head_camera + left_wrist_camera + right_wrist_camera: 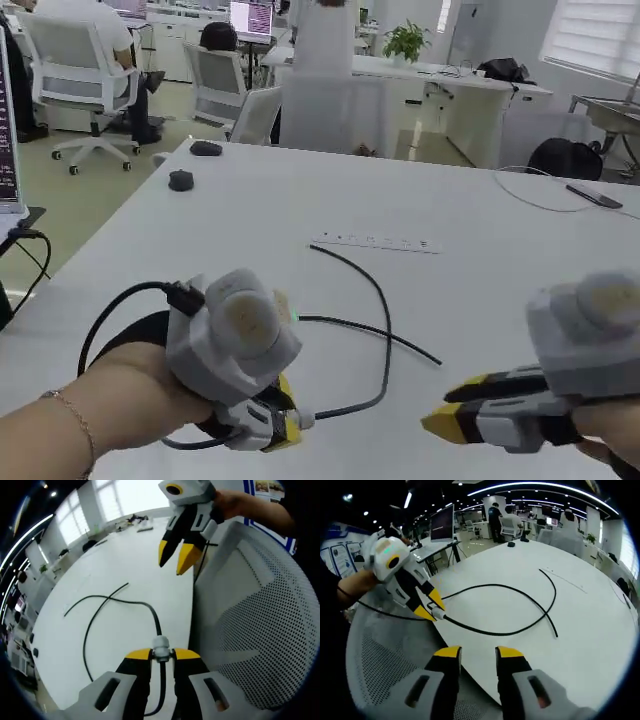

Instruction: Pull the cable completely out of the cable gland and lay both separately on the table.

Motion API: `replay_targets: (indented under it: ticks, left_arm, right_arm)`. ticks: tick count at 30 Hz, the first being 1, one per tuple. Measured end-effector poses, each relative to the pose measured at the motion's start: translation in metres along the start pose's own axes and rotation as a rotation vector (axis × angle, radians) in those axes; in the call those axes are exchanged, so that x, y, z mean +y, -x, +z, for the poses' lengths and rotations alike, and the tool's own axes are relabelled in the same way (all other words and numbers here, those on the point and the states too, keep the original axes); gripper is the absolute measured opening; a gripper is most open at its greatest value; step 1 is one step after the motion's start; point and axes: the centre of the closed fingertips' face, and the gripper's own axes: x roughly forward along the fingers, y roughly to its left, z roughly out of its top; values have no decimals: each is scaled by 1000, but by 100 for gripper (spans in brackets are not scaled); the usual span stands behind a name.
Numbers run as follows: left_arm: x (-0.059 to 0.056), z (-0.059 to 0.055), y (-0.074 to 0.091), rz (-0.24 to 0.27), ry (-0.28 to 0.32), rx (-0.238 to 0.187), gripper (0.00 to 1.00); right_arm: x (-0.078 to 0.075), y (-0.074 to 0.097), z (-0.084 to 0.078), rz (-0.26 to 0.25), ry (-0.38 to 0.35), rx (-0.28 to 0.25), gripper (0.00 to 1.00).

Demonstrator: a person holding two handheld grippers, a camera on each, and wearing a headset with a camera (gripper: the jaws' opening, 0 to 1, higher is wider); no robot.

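Left gripper view: left hand-held gripper [162, 654] pinches the gland [161, 645] at the desk's [125, 555] near edge, cable [109, 598] leaving ahead toward the spread right hand-held gripper [171, 566].

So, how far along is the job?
Nothing looks finished. In hand: the left hand-held gripper is shut on the cable gland, with the cable through it. Left: the open right hand-held gripper must pull the cable out, then both go on the table.

Bright, even office light; windows [125, 497] glare; fisheye edges warp; foreground seemingly soft.
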Motion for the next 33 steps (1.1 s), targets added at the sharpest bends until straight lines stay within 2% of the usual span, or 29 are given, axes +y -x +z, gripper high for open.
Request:
replay_targets:
  ticks: [3,5,6,7,10,13,16,18,19,20,22,25,33]
  left_arm:
    - [-2,-4,-7,10,-45,14,17]
    - [-2,-7,-10,7,-55,28,17]
    - [-1,-8,-11,8,-56,31,17]
    - [-1,-9,-11,8,-58,34,17]
    - [0,-9,-12,9,-60,33,17]
    - [-2,-9,-15,2,-82,29,17]
    - [-7,-10,-20,-15,-123,42,17]
    - [-7,-11,-23,-6,-164,52,17]
    - [-8,-12,-23,-12,-165,64,17]
    - [-8,-12,-24,-16,-163,65,17]
    - [-7,-12,-24,-16,-168,63,17]
    - [-8,-10,-24,-18,-171,55,17]
    - [-15,-12,-24,-40,-174,58,17]
  right_arm:
    - [16,-36,2,99,99,53,27]
    - [23,-54,-2,131,144,102,27]
    - [25,-59,-6,137,173,136,28]
    - [29,-63,-6,149,203,148,28]
    - [44,-73,0,209,259,156,30]
    - [50,-82,-1,240,338,162,30]
    - [53,-88,-4,258,331,144,26]
    - [49,-89,-4,215,377,141,23]
    - [48,-90,-3,206,422,131,25]
    - [50,-91,-7,219,449,146,25]
    - [53,-93,-10,223,443,155,20]
    - [57,-95,-13,229,544,172,14]
    - [63,-94,-18,241,562,179,12]
